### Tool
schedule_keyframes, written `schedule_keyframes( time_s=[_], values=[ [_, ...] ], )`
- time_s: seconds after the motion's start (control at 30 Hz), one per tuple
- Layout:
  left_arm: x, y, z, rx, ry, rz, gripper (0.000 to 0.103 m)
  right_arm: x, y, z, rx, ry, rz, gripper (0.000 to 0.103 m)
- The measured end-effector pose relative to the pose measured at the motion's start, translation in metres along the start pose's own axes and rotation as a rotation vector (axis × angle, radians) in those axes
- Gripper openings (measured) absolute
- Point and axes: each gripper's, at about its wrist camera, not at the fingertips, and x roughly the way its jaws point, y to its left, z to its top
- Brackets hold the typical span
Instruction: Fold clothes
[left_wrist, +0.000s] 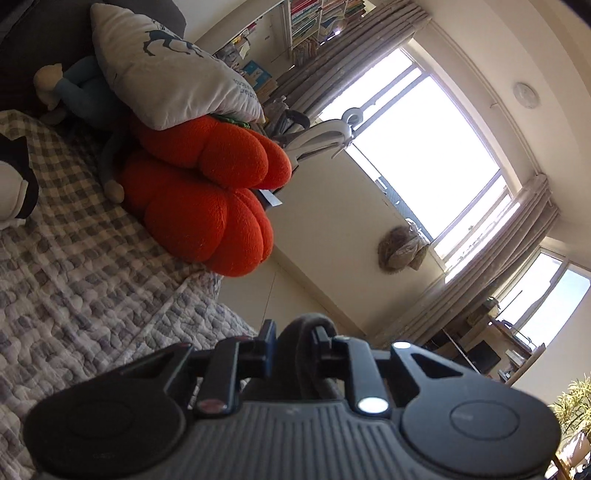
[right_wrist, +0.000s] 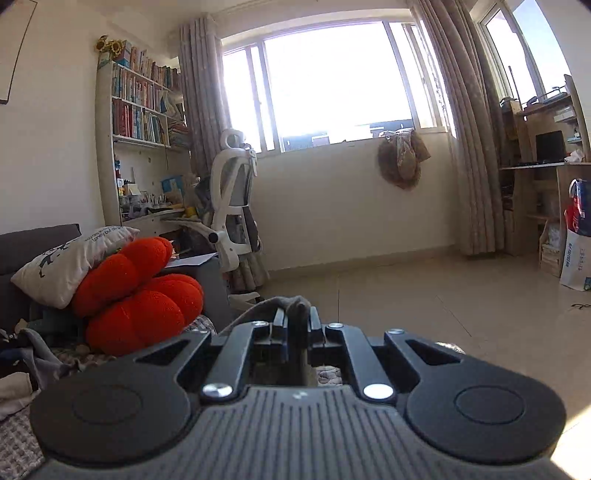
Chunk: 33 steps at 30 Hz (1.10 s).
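My left gripper (left_wrist: 294, 334) is shut on a fold of dark grey garment (left_wrist: 301, 325) that bulges between its fingers, held up above the checked bed cover (left_wrist: 74, 266). My right gripper (right_wrist: 295, 321) is shut on a fold of the same kind of grey garment (right_wrist: 297, 308), lifted and facing the window; a strip of the cloth runs off to the left below it. Most of the garment is hidden under both grippers. A few other clothes (right_wrist: 22, 354) lie on the bed at the lower left of the right wrist view.
Orange pumpkin cushions (left_wrist: 199, 199) (right_wrist: 136, 295) and a white printed pillow (left_wrist: 166, 74) (right_wrist: 70, 258) sit at the bed's head. A white office chair (right_wrist: 234, 206), bookshelf (right_wrist: 140, 129), window wall and tiled floor (right_wrist: 424, 295) lie beyond. A desk shelf (right_wrist: 546, 184) stands at the right.
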Motion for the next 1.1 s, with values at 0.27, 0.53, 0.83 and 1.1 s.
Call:
schedule_keyframes(
  time_s=[0.27, 0.53, 0.83, 1.1],
  values=[
    [-0.001, -0.01, -0.003, 0.085, -0.003, -0.03, 0.018, -0.015, 0.007, 0.006, 0.022, -0.064, 0.009, 0.009],
    [0.044, -0.02, -0.047, 0.197, 0.351, -0.024, 0.046, 0.034, -0.028, -0.013, 0.099, 0.191, -0.14, 0.02],
    [0.036, -0.016, -0.041, 0.183, 0.284, 0.021, 0.054, 0.048, -0.001, -0.049, 0.207, 0.53, 0.215, 0.073],
    [0.043, -0.019, -0.048, 0.259, 0.302, 0.074, 0.068, 0.075, 0.034, -0.077, 0.218, 0.639, 0.222, 0.039]
  ],
)
